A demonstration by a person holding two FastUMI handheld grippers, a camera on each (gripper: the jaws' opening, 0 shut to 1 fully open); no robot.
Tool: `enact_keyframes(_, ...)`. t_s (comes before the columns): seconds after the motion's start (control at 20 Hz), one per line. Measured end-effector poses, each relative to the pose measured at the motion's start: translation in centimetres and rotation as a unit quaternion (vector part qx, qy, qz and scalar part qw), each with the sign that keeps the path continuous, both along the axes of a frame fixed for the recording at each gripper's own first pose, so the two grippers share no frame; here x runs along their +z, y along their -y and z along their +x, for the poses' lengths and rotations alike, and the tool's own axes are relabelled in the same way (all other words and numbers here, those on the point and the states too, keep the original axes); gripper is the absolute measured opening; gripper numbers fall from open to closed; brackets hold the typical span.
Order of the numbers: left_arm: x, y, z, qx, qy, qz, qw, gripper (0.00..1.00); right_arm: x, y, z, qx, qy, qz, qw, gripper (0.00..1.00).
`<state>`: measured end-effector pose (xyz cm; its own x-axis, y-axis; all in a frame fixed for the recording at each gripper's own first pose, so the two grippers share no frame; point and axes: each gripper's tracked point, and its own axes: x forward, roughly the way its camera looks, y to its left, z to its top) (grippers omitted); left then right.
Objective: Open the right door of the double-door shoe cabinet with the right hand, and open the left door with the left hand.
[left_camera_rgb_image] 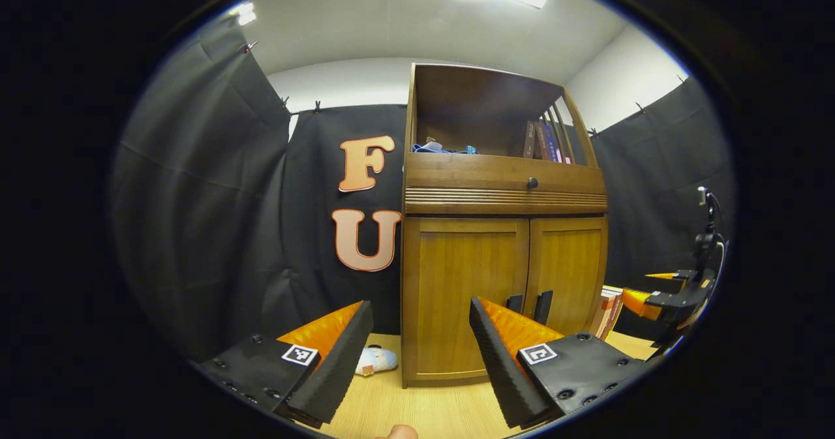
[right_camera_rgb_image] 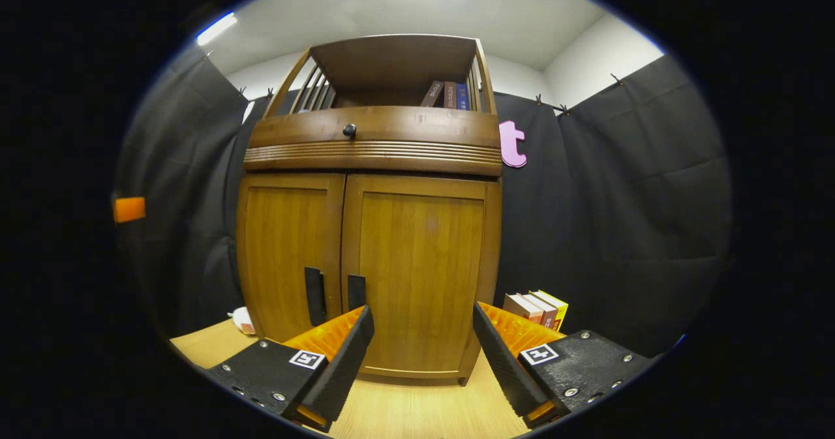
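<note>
The wooden shoe cabinet [left_camera_rgb_image: 502, 197] stands ahead on the floor with both lower doors closed. In the left gripper view the left door [left_camera_rgb_image: 456, 282] and right door [left_camera_rgb_image: 574, 263] meet at two black vertical handles [left_camera_rgb_image: 515, 303] [left_camera_rgb_image: 543, 306]. My left gripper [left_camera_rgb_image: 419, 305] is open, short of the left door, touching nothing. The right gripper [left_camera_rgb_image: 659, 295] shows at the far right, off the cabinet. In the right gripper view the right door [right_camera_rgb_image: 421, 250] faces me, its handle [right_camera_rgb_image: 356, 290] beside the left door's handle [right_camera_rgb_image: 315, 295]. My right gripper [right_camera_rgb_image: 422, 312] is open and apart from the door.
A drawer with a round black knob [right_camera_rgb_image: 349, 129] sits above the doors, with an open shelf holding books [left_camera_rgb_image: 541, 140] and blue cloth [left_camera_rgb_image: 434, 147]. Books [right_camera_rgb_image: 538, 308] stand on the floor right of the cabinet. A small soft toy [left_camera_rgb_image: 375, 361] lies at its left.
</note>
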<state>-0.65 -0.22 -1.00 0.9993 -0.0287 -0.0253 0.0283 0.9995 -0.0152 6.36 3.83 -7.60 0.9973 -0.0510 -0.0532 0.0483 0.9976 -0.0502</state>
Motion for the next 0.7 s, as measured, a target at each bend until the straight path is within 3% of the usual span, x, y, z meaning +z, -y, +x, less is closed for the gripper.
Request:
enact_keyframes(0.5,-0.7,-2.5,0.0,0.019,-0.009,0.004,1.0,0.95,-7.0,-8.3,9.7,0.041,-0.028,0.036,0.998,0.93)
enact_keyframes(0.55,-0.8,-2.7,-0.2,0.02,-0.008,0.004,1.0,0.96,-7.6,-8.9,10.4,0.046,-0.035,0.038,0.998,0.88)
enact_keyframes(0.65,-0.8,-3.1,-0.2,0.024,-0.008,0.005,1.0,0.96,-8.4,-9.9,11.7,0.05,-0.044,0.036,0.997,0.98)
enact_keyframes(0.7,-0.8,-3.4,-0.2,0.026,-0.008,0.006,1.0,0.96,-8.9,-10.4,12.5,0.054,-0.045,0.036,0.997,0.98)
